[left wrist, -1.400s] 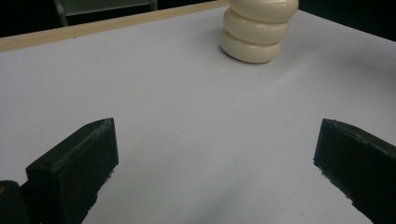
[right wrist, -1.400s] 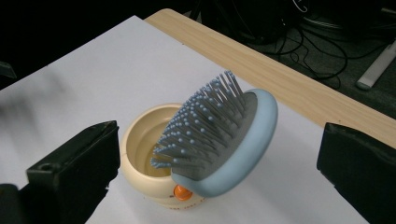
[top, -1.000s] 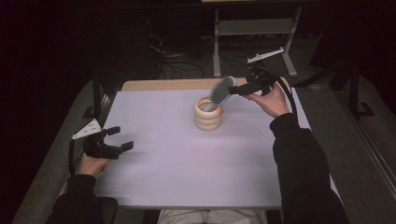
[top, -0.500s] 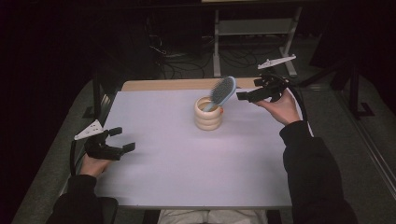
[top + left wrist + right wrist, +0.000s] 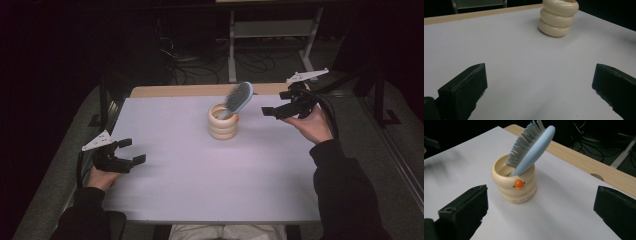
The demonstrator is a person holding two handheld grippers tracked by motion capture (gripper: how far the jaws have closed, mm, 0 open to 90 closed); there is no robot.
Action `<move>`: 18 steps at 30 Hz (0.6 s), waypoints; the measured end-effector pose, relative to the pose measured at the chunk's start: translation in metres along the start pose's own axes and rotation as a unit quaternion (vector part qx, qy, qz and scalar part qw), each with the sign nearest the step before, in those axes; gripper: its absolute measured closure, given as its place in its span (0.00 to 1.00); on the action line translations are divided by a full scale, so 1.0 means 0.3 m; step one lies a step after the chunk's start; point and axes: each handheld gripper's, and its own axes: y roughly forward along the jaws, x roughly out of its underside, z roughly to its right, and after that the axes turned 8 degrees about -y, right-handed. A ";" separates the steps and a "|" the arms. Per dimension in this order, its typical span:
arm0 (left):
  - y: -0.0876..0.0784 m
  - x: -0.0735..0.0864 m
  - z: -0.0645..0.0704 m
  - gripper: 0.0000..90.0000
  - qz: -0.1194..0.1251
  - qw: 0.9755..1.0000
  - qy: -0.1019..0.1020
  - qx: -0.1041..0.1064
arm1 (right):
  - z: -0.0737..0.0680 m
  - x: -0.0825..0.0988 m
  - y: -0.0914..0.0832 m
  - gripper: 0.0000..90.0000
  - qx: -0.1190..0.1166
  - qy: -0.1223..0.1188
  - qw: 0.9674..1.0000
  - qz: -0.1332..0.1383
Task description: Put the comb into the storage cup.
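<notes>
A second earlier my right gripper (image 5: 278,111) had been clamped on the pale blue oval hairbrush with grey bristles (image 5: 238,99), holding it over the cream ribbed cup shaped like three stacked rings (image 5: 223,121). Half a second earlier the brush was already resting in the cup, and my right fingers had let go and backed off a little. At this moment they had drawn farther away, to the right of the cup and well apart from it, and they stood wide open with nothing between them. In the right gripper view, the cup (image 5: 514,182) sat between my two black fingers (image 5: 464,210) farther off, with a small orange knob on its front wall.

The hairbrush (image 5: 531,147) stood handle-down inside the cup, leaning on the rim, its head tilted up and away to the right of the cup, bristles facing left. Compared with half a second earlier, it looked unchanged in its lean.

The cup stayed where it had been, at the far middle of the white bench (image 5: 200,175).

My left gripper (image 5: 130,152) had barely shifted through all three moments. It rested low over the bench, well to the near left of the cup, fingers spread open and empty. In the left gripper view, the cup (image 5: 557,18) sat far ahead.
</notes>
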 end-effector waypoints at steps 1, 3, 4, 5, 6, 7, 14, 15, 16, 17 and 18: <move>0.001 0.000 0.000 0.00 0.000 1.000 0.000 0.000 | -0.003 0.005 -0.003 0.00 0.000 -0.002 1.000 0.000; 0.002 0.000 0.001 0.00 0.000 1.000 0.001 0.000 | -0.009 0.016 -0.011 0.00 0.005 -0.007 1.000 0.000; 0.002 0.000 0.002 0.00 0.000 1.000 0.001 0.001 | -0.014 0.021 -0.015 0.00 0.008 -0.010 1.000 0.002; 0.003 0.000 0.002 0.00 0.000 1.000 0.000 0.001 | -0.017 0.026 -0.019 0.00 0.008 -0.011 1.000 0.003; 0.002 0.000 0.003 0.00 -0.001 1.000 0.000 0.001 | -0.019 0.031 -0.022 0.00 0.008 -0.012 1.000 0.006; 0.002 0.000 0.003 0.00 0.000 1.000 0.000 0.001 | -0.022 0.036 -0.025 0.00 0.007 -0.012 1.000 0.007; 0.001 0.000 0.006 0.00 0.002 1.000 0.000 0.000 | -0.039 0.071 -0.037 0.00 0.006 -0.014 1.000 0.005; 0.001 0.000 0.006 0.00 0.004 1.000 -0.001 0.001 | -0.040 0.077 -0.038 0.00 0.006 -0.014 1.000 0.004; 0.000 0.000 0.006 0.00 0.004 1.000 -0.003 0.000 | -0.042 0.083 -0.039 0.00 0.006 -0.014 1.000 0.004; 0.000 0.000 0.006 0.00 0.004 1.000 -0.002 0.000 | -0.044 0.090 -0.040 0.00 0.005 -0.013 1.000 0.003; -0.001 0.000 0.006 0.00 0.004 1.000 -0.002 0.000 | -0.046 0.098 -0.042 0.00 0.004 -0.013 1.000 0.003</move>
